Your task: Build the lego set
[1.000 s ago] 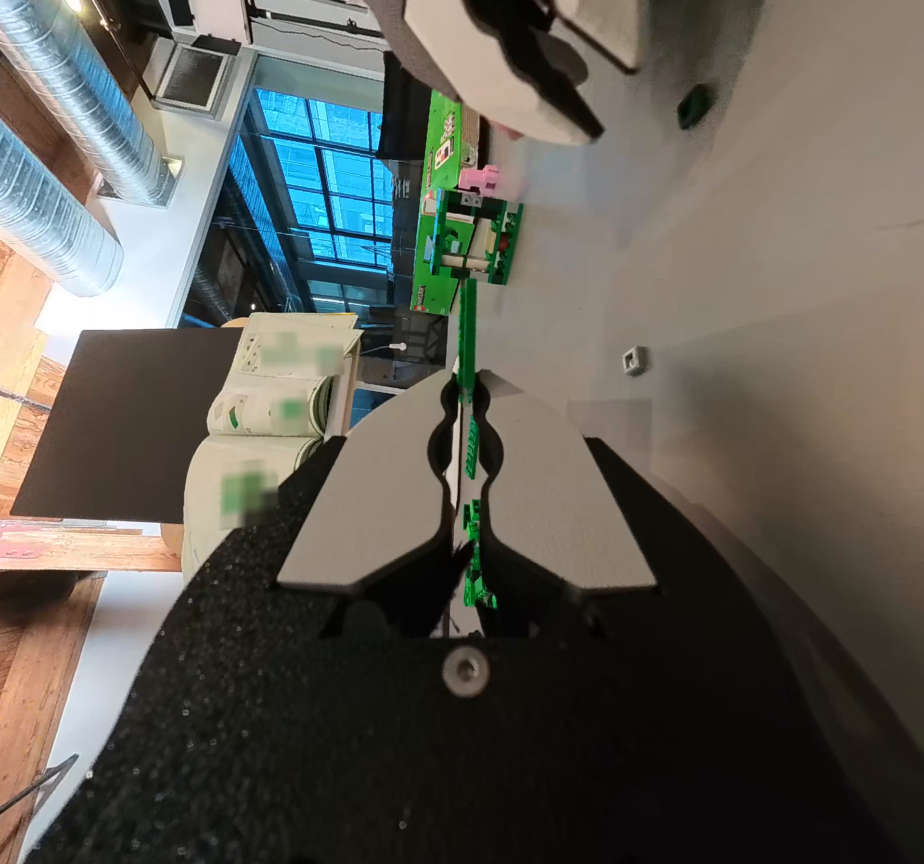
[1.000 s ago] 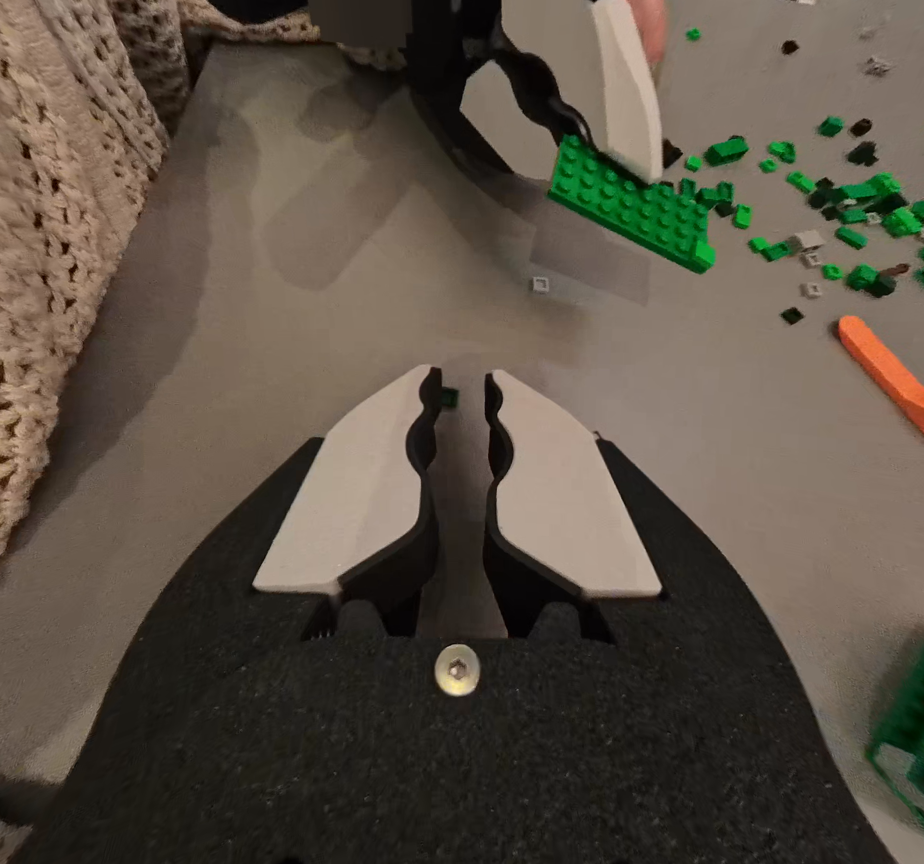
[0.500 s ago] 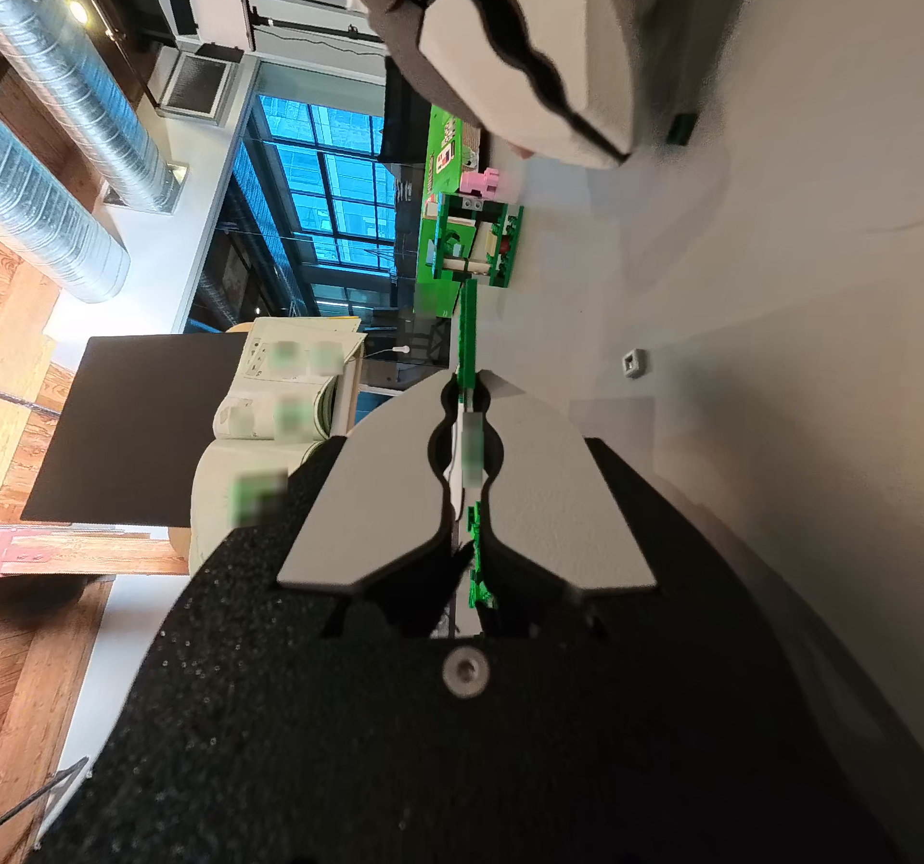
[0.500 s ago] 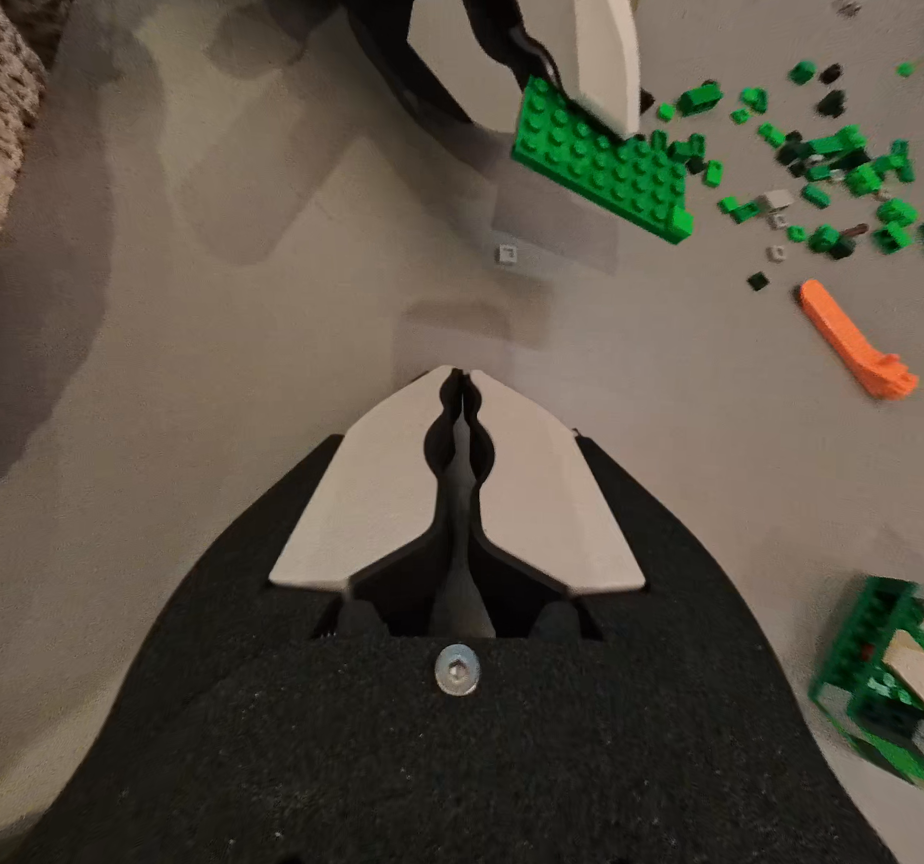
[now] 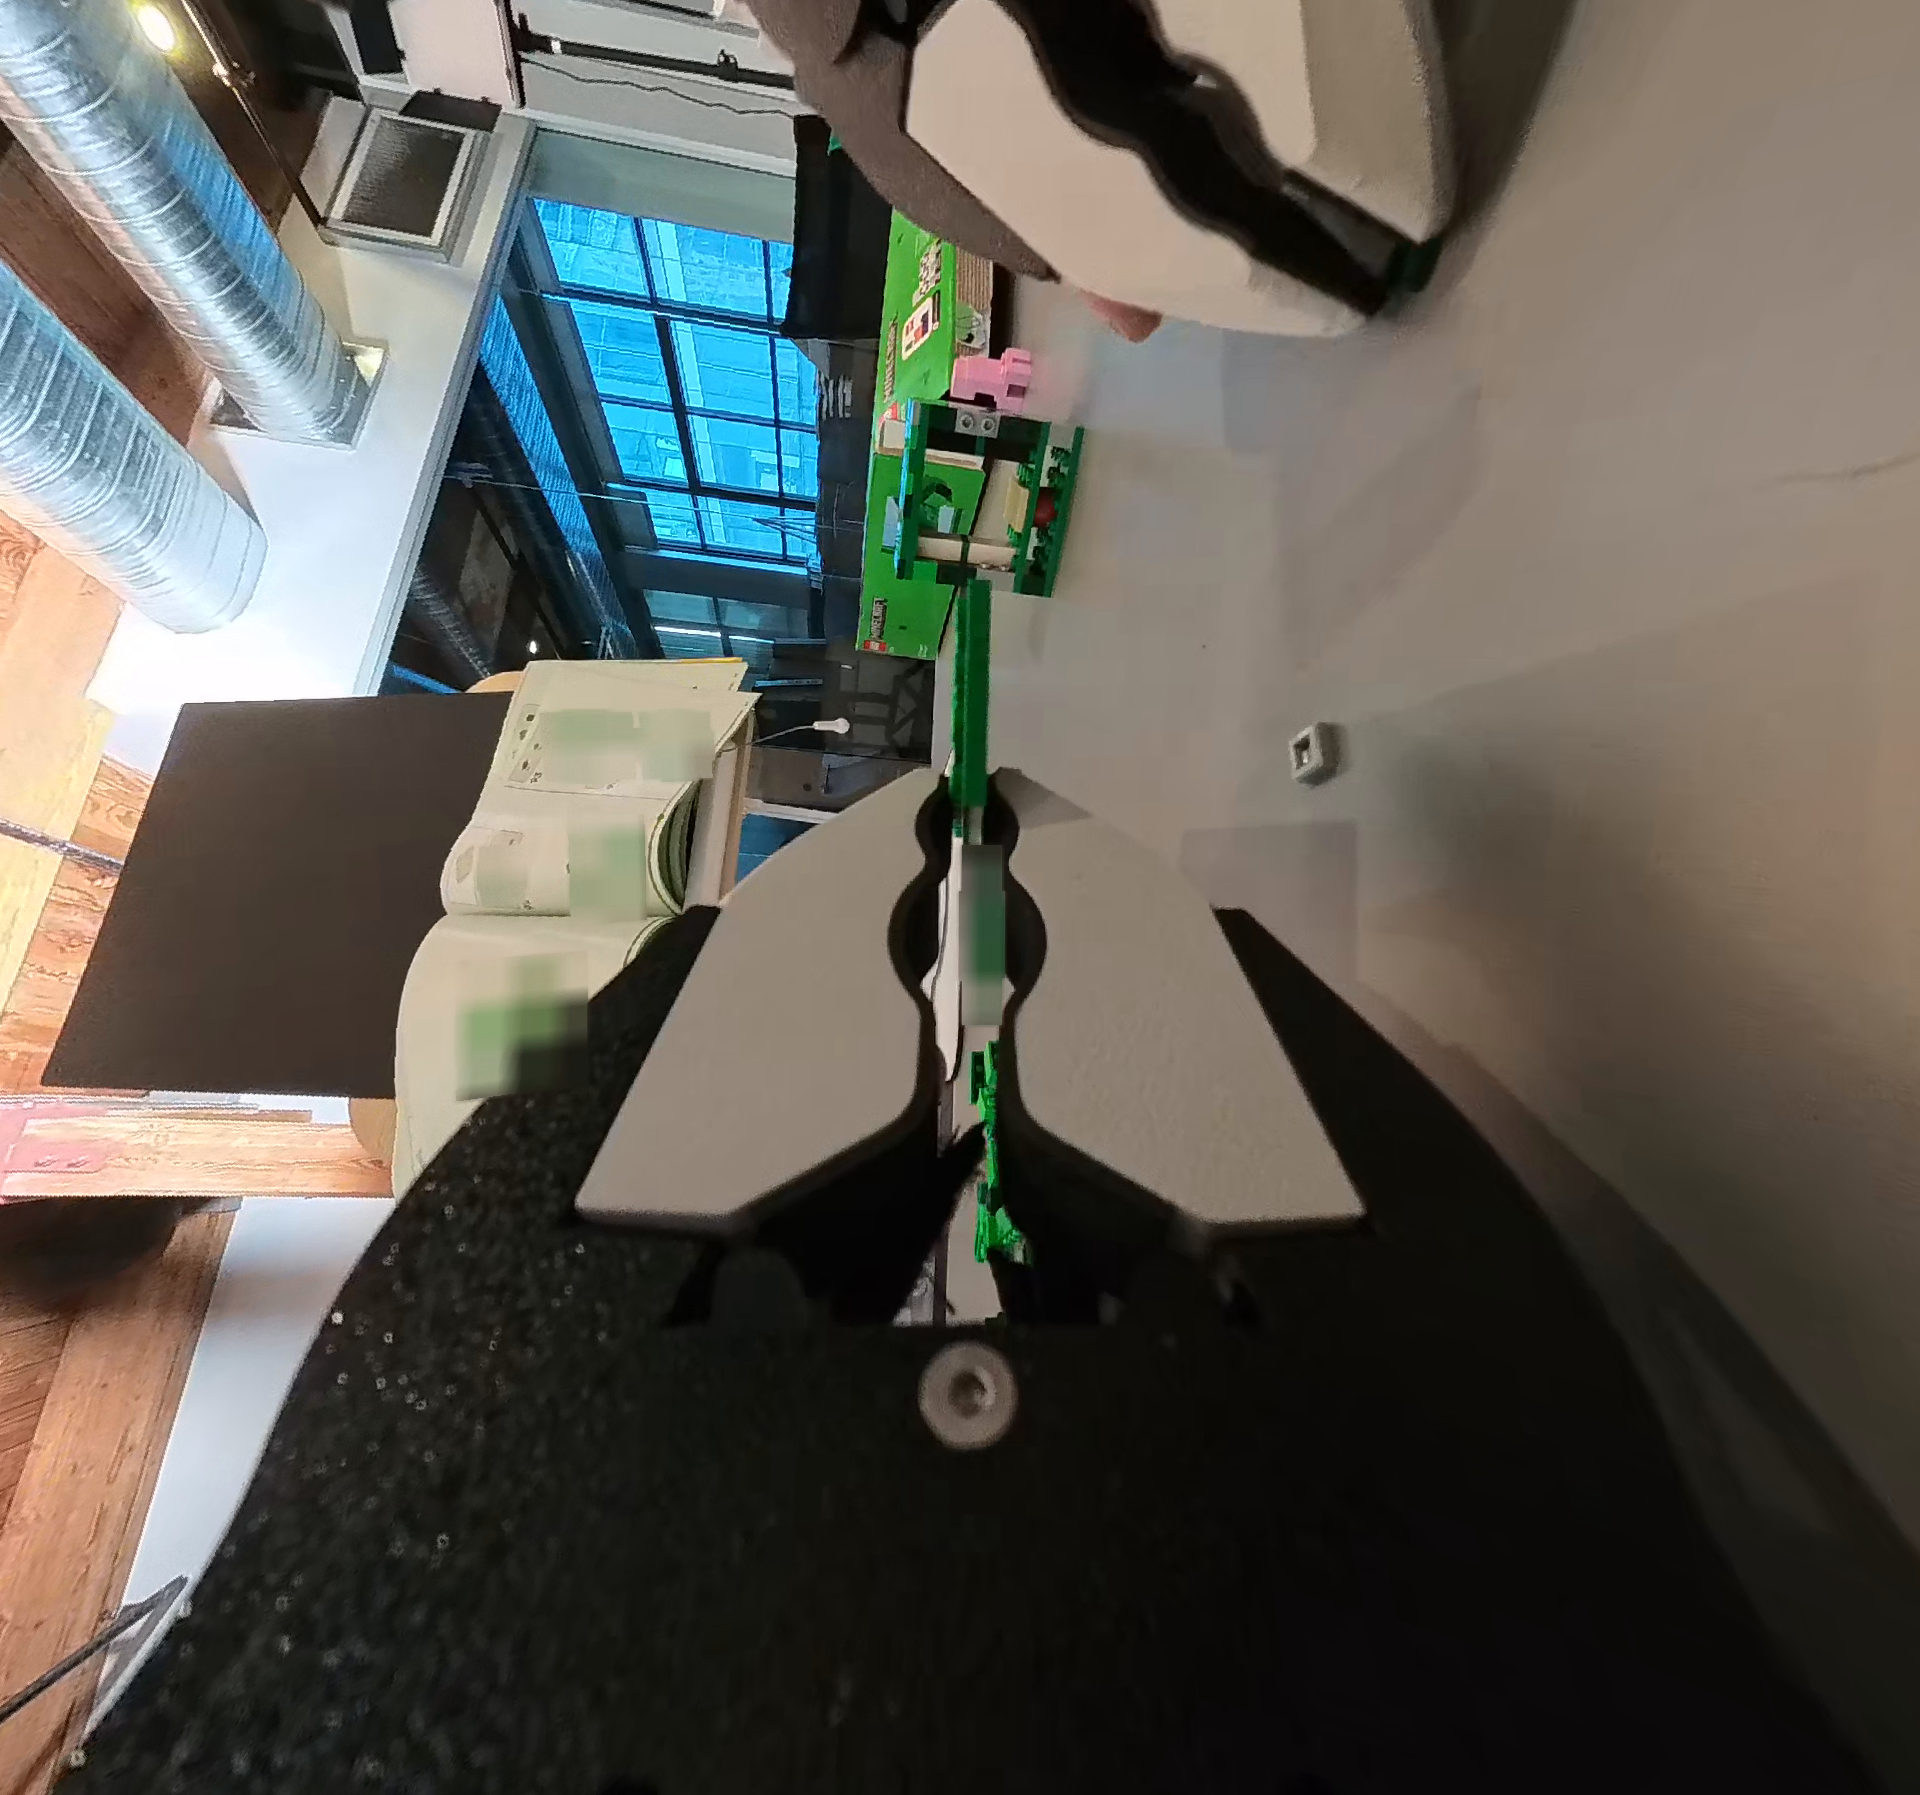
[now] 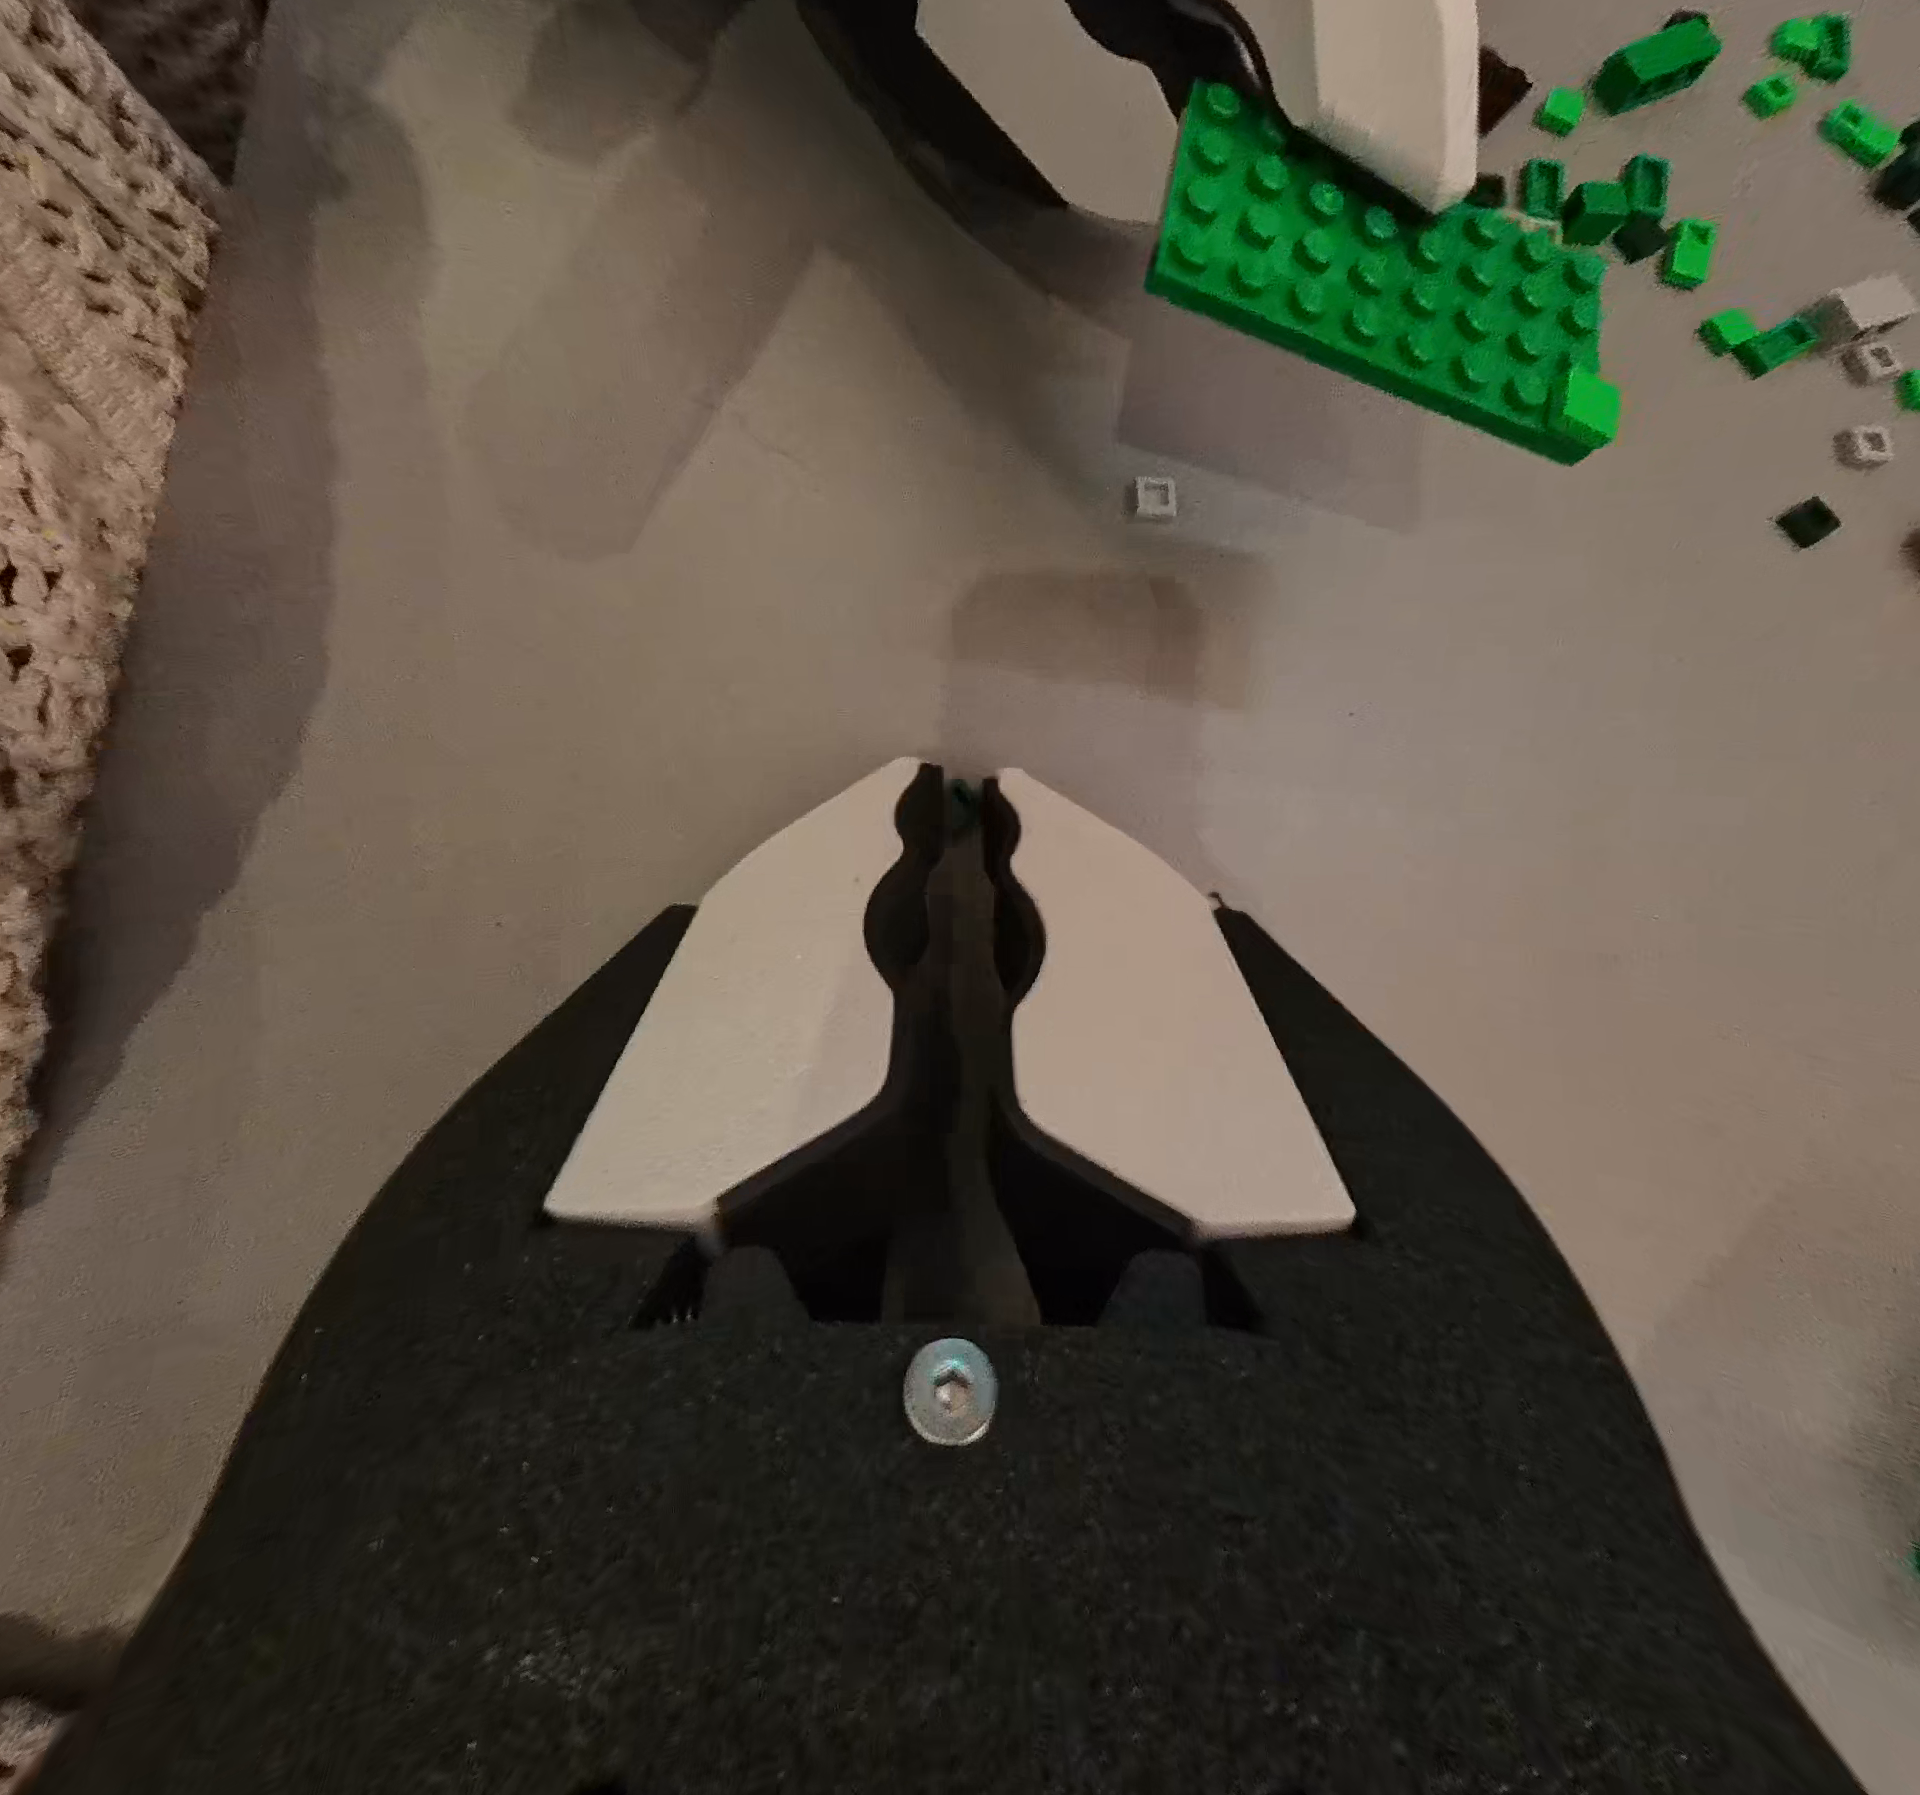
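Note:
My left gripper (image 5: 971, 795) is shut on a bright green studded plate (image 5: 971, 685), seen edge-on in its own view. In the right wrist view the plate (image 6: 1382, 311) hangs above the grey table under the left gripper (image 6: 1340, 156). My right gripper (image 6: 961, 789) is shut on a small dark green piece (image 6: 961, 800) that just shows between its tips. In the left wrist view the right gripper (image 5: 1382, 280) sits at the top, with the dark green piece (image 5: 1410, 265) at its tip, apart from the plate.
Several loose green, dark and grey bricks (image 6: 1662, 187) lie at the upper right. A small grey piece (image 6: 1153, 498) lies alone on the table. A partly built green model (image 5: 977, 509), a pink piece (image 5: 997, 374) and an open booklet (image 5: 603, 810) stand beyond. Knitted cloth (image 6: 83, 291) borders the left. My hands' fingertips stand some 10 cm from each other.
My right gripper was open around the small dark green piece, then shut on it and moved closer to the green plate. My left gripper has kept hold of the plate.

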Tool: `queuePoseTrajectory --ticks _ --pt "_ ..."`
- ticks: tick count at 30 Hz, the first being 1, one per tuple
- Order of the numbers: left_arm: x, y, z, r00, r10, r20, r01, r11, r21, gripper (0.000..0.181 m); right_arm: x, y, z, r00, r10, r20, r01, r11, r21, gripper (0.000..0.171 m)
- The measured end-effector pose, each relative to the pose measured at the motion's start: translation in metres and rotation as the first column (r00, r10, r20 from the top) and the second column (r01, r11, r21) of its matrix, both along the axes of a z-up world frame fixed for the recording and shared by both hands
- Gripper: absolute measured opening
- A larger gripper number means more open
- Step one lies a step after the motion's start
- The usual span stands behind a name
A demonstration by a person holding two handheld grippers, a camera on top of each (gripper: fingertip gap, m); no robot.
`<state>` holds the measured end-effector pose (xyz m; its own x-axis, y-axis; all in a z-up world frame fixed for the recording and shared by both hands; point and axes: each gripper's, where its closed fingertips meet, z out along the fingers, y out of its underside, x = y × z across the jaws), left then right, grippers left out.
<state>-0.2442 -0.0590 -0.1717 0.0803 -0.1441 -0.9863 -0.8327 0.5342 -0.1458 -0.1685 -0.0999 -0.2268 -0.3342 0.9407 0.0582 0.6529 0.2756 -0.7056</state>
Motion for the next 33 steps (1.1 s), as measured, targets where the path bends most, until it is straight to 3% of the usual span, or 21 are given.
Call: queuePoseTrajectory --ticks 12,17,20,23,25,33 --pt "-0.001 0.001 -0.001 1.0 0.001 0.0 -0.001 1.0 -0.004 0.004 0.005 0.003 -0.001 1.0 -0.02 0.023 0.02 1.0 0.002 0.011" --pt "-0.002 0.001 -0.002 1.0 0.001 -0.001 -0.001 1.0 -0.004 0.004 0.004 0.009 -0.001 0.999 -0.03 0.02 0.029 0.997 0.077 0.007" --pt "-0.002 0.0 -0.002 1.0 0.001 -0.001 -0.001 1.0 -0.003 0.004 -0.003 0.026 0.015 0.992 -0.086 -0.096 0.102 0.977 0.189 0.007" --pt "-0.002 0.0 -0.001 1.0 0.0 0.0 0.0 1.0 0.0 0.004 -0.008 0.053 0.048 0.938 -0.179 -0.298 0.268 0.918 0.291 0.007" --pt "-0.002 0.0 -0.001 1.0 0.0 0.001 0.0 1.0 -0.001 0.004 -0.008 0.057 0.063 0.905 -0.191 -0.379 0.313 0.904 0.29 0.017" --pt "-0.002 0.0 -0.002 1.0 0.002 0.001 -0.002 1.0 -0.003 0.004 -0.001 0.071 0.06 0.9 -0.226 -0.372 0.357 0.872 0.335 0.023"
